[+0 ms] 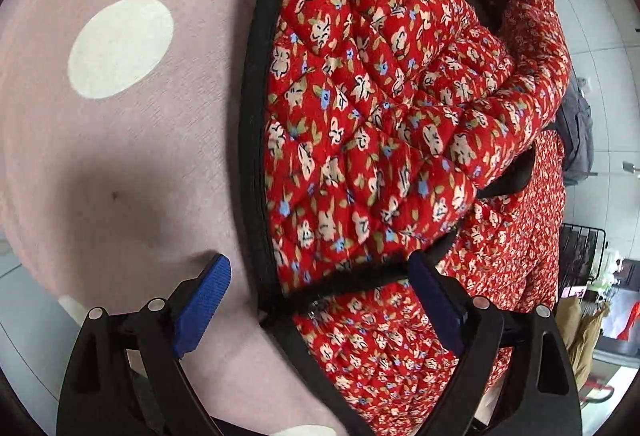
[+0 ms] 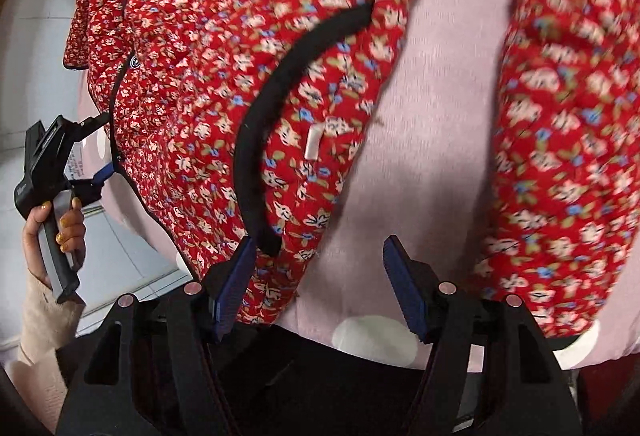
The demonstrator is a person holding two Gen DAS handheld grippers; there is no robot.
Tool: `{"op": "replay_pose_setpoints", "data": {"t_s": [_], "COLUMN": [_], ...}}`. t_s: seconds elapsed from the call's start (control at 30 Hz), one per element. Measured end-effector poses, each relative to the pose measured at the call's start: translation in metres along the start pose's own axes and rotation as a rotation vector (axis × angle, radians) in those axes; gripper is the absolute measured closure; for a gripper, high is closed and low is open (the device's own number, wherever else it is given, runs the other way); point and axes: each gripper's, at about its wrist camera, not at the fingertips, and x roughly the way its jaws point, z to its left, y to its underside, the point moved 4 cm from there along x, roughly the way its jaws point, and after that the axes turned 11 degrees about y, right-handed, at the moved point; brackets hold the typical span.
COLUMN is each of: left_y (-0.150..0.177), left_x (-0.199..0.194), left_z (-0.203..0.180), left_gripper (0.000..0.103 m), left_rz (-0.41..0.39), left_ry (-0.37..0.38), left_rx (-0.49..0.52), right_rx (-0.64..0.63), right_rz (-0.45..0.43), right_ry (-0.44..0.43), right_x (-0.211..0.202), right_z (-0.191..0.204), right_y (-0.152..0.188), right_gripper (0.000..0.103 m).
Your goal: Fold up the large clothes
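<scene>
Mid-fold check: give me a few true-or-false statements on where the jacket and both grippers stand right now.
1. The left gripper is open, with the jacket's black-trimmed edge between its fingers. True.
2. The right gripper is clamped on a sleeve. False: its jaws are open, mostly over bare pink cover, one finger beside the black cuff.
3. The jacket is red with small flowers. True.
4. It lies on a plain white sheet. False: the cover is pink with white dots.
5. The right wrist view shows the hand holding the left gripper beside the jacket. True.
</scene>
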Motion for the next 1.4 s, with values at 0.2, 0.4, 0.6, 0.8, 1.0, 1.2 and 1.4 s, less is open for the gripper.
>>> {"op": "replay_pose_setpoints", "data": {"t_s": [0.2,0.4,0.6,0.8,1.0,1.2,1.4], "left_y": [0.008,0.033,0.054,0.063,0.061,0.036,-0.034], "left_x": [-0.012,-0.015,-0.016,-0.027,-0.035,-0.040,-0.053], "left_z": [-0.014,-0.010,-0.004,-0.002,-0.006,-0.003,-0.002], "left_gripper": [0.014,0.013,0.013,0.013,0.013,0.013,0.012], "left_rz": [-0.016,-0.013,-0.011,-0.024,-0.043,-0.040,-0.049], "left_ry": [-0.044,-0.049,-0.054,-0.063,-0.047,-0.067,-0.088], "left_rx": [0.058,0.016,-0.019,-0.019,-0.015,0.050,0.200], "right_rx": [-0.025,-0.078,-0.173,-0.251,-0.193,-0.204,-0.115], "right_rz": [0.008,-0.023,-0.007,-0.038,-0.060,-0.159,-0.156], "right_ry": [-0.109,-0.146,-0.206,-0.159,-0.216,-0.292,-0.282], "right_x": [0.023,0.038,0.048,0.051,0.036,-0.014,-0.018], "right_z": [0.006,0.023,0.053,0.078,0.062,0.062,0.045], "right_y": [0.007,0.008,0.012,0.012,0.001,0.003,0.004], "right_gripper": [0.037,0.024,0.024,0.042,0.077,0.080,0.080]}}
